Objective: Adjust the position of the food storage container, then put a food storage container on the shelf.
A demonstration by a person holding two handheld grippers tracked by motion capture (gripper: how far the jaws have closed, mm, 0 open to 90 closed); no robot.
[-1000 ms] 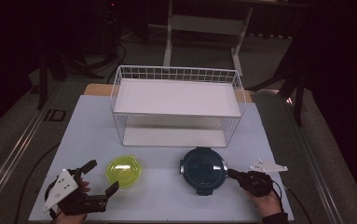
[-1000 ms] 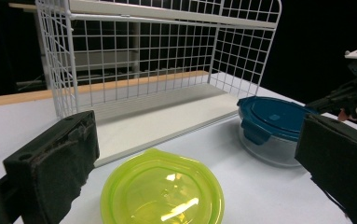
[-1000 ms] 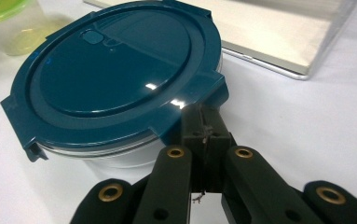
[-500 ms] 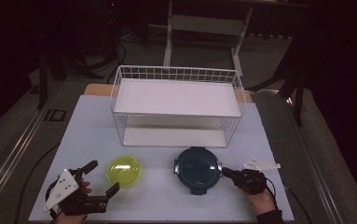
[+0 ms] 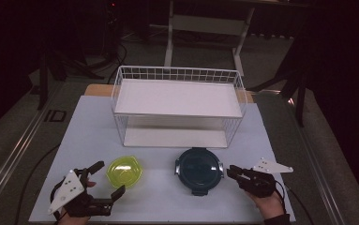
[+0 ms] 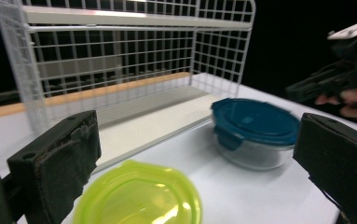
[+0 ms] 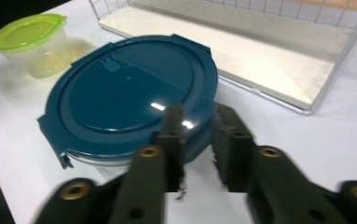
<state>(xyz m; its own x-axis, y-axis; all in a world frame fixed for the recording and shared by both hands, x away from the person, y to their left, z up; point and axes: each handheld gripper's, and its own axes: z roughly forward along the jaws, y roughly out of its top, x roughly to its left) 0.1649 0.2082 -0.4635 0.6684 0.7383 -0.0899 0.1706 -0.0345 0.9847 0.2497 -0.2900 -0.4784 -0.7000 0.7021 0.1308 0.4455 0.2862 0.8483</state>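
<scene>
A round glass container with a dark blue clip lid (image 5: 199, 166) sits on the white tabletop in front of the wire rack. My right gripper (image 5: 231, 172) is at its right edge. In the right gripper view its jaws (image 7: 195, 119) have just been opening and stand a little apart at the lid's rim (image 7: 129, 88), with nothing pressed between the pads. A small tub with a yellow-green lid (image 5: 124, 171) stands to the left. My left gripper (image 5: 108, 179) is wide open beside it, and in the left gripper view the tub (image 6: 139, 198) lies low between the spread jaws.
A white wire rack with two shelves (image 5: 177, 115) stands behind both containers, about mid-table. The white tabletop (image 5: 163, 201) ends close behind my hands, and dark floor with stand legs (image 5: 170, 42) surrounds it.
The blue-lidded container has shifted slightly left along with the right gripper's tip. The right jaws, shut before, now show a small gap. The left gripper has stayed put.
</scene>
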